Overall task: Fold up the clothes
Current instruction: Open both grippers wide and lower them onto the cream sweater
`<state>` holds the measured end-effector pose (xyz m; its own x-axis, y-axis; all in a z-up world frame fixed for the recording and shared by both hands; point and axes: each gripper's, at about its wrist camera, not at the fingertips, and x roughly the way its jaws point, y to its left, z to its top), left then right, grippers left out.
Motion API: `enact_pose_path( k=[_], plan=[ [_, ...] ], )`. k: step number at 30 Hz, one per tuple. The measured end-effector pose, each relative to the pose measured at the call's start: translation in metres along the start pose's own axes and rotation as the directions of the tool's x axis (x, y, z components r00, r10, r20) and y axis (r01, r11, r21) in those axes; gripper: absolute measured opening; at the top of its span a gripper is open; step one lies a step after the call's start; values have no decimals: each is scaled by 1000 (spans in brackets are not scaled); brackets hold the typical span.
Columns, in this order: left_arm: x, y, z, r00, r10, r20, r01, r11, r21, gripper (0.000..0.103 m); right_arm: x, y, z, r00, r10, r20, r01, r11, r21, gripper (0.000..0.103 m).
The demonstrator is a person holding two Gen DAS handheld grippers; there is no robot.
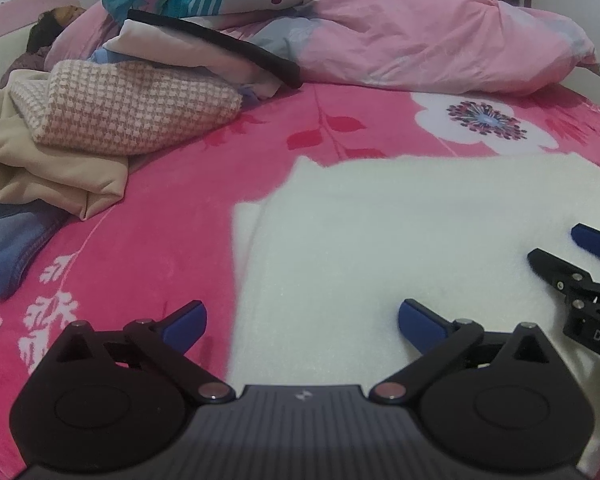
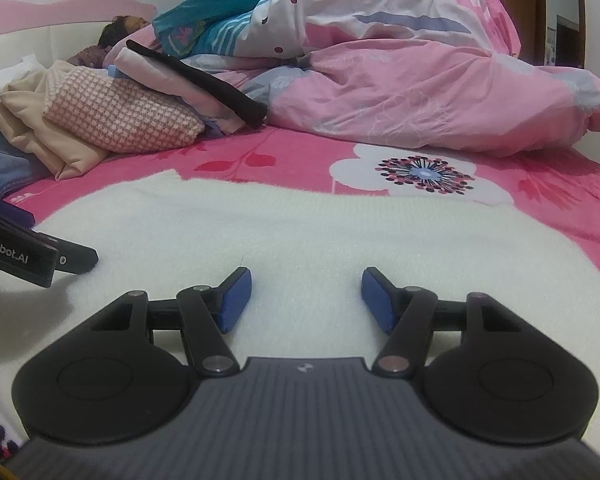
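on pink bed (image 1: 172, 184), white knit (image 1: 380, 240) spread flat, near clothes pile (image 1: 112, 108). left gripper (image 1: 302, 326) gaping wide over knit's edge, right gripper (image 2: 306, 298) half open above knit, both holding nothing. risk: pinching bed cover along with knit, spoiling fold.

pink floral bedsheet (image 1: 172, 216) | rumpled pink duvet (image 2: 420, 92) | headboard (image 2: 40, 36)

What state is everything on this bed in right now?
White knit garment: spread flat.
Left gripper: open wide, holding nothing.
Right gripper: open, holding nothing.
Checked garment: folded, on the pile.
Beige garment: folded.
Pink duvet: bunched up.
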<state>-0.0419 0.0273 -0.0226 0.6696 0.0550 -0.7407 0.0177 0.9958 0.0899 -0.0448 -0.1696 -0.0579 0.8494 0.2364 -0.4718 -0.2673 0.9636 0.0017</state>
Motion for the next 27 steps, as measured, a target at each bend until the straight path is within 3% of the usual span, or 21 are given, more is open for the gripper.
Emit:
enact_pose_path(
  k=[18, 20, 22, 24, 27],
  plan=[
    [-2, -8, 1, 999, 36, 12, -36, 998, 45, 103, 0, -2, -1, 1000, 14, 9, -14, 1000, 6, 62],
    [-3, -5, 0, 1000, 15, 26, -16, 999, 36, 102, 0, -2, -1, 1000, 15, 10, -16, 1000, 6, 62],
    [-5, 5, -4, 996, -67, 53, 67, 998, 5, 99, 0, -2, -2, 1000, 16, 10, -16, 1000, 7, 62],
    [-5, 16, -8, 984, -159, 80, 162, 986, -36, 97, 0, -2, -2, 1000, 17, 9, -17, 1000, 6, 62],
    [0, 27, -11, 967, -229, 110, 238, 968, -77, 94, 0, -2, -2, 1000, 16, 10, -16, 1000, 6, 62]
  ],
)
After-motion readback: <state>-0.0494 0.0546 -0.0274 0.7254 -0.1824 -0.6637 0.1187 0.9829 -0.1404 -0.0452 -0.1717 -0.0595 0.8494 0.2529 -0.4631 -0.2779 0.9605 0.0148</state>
